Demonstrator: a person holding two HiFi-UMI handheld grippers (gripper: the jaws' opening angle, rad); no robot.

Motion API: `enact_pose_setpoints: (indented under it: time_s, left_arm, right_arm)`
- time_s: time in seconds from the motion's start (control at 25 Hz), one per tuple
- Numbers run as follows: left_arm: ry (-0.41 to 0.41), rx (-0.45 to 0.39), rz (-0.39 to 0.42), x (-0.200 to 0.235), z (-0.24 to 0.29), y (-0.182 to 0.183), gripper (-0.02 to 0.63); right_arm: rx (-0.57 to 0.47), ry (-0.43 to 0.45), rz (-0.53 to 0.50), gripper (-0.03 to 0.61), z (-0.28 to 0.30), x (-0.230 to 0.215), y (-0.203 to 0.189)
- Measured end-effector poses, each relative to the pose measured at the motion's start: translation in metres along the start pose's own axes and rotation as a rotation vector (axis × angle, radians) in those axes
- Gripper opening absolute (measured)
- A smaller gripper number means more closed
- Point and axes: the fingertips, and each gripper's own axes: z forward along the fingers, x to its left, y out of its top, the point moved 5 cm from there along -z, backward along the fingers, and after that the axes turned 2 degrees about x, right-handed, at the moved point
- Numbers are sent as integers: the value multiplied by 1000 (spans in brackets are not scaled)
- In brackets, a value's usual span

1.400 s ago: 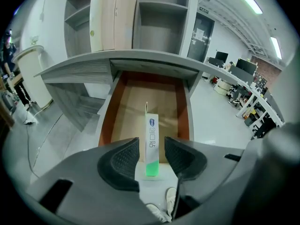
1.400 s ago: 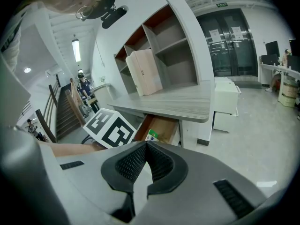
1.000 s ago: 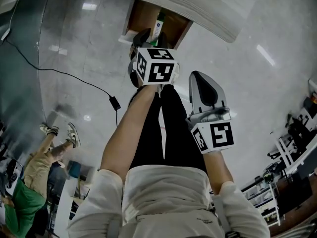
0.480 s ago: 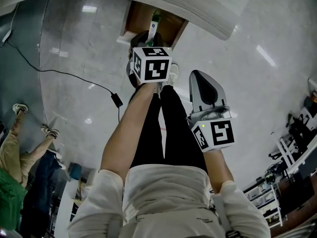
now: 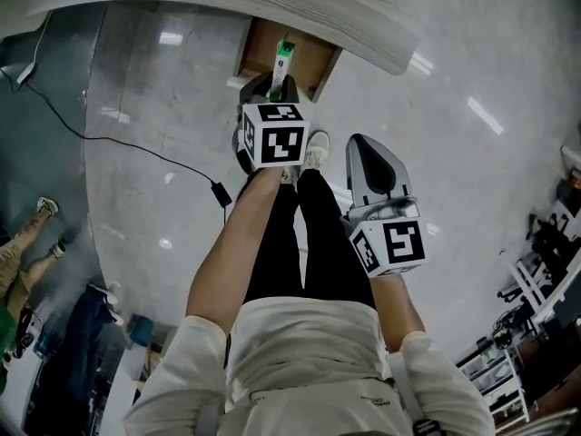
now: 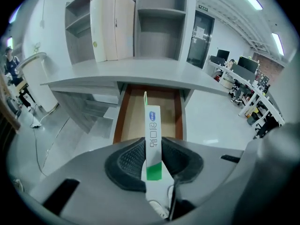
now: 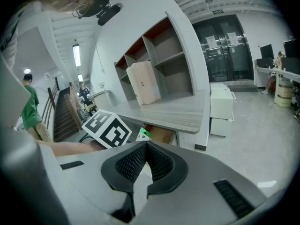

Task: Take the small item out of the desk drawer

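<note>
The small item is a slim white box with a green end (image 5: 282,62). It stands up between the pads of my left gripper (image 5: 275,89), which is shut on it, just in front of the open wooden drawer (image 5: 310,58). In the left gripper view the box (image 6: 152,135) rises from the left gripper (image 6: 152,162), with the drawer (image 6: 132,110) beyond it under the desk top. My right gripper (image 5: 366,145) hangs lower right, away from the drawer. In its own view the right gripper (image 7: 146,147) is shut with nothing in it, and the box's green tip (image 7: 142,135) shows behind.
The grey desk top (image 5: 363,25) overhangs the drawer and carries shelves and a white cabinet (image 6: 112,25). A black cable with an adapter (image 5: 219,193) lies on the glossy floor to the left. A person's legs (image 5: 25,243) show at far left; office desks (image 6: 243,74) stand at right.
The left gripper's jaws have shut on the box, which now stands upright between them and is raised off the drawer. The right gripper has stayed put. The bystander at left has moved off.
</note>
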Motion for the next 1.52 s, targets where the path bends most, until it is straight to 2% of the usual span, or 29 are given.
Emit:
enact_pose_setpoints:
  time_s: [0.24, 0.48, 0.68, 0.84, 1.04, 1.52]
  left_arm:
    - [-28, -57, -12, 0, -37, 16, 101]
    - [-41, -87, -2, -2, -81, 29, 101]
    - [-34, -140, 45, -7, -122, 49, 101]
    - [-41, -164, 71, -15, -163, 56, 101]
    - [-50, -204, 34, -20, -220, 64, 101]
    - [-63, -361, 49, -36, -347, 93, 101]
  right_arm:
    - [-41, -23, -7, 32, -17, 14, 18]
    - [-44, -39, 59, 32, -39, 21, 31]
    - [-79, -47, 70, 32, -56, 30, 58]
    - [-87, -34, 86, 32, -72, 43, 74]
    - [-99, -26, 86, 32, -94, 59, 95]
    - [-195, 38, 43, 32, -155, 108, 174]
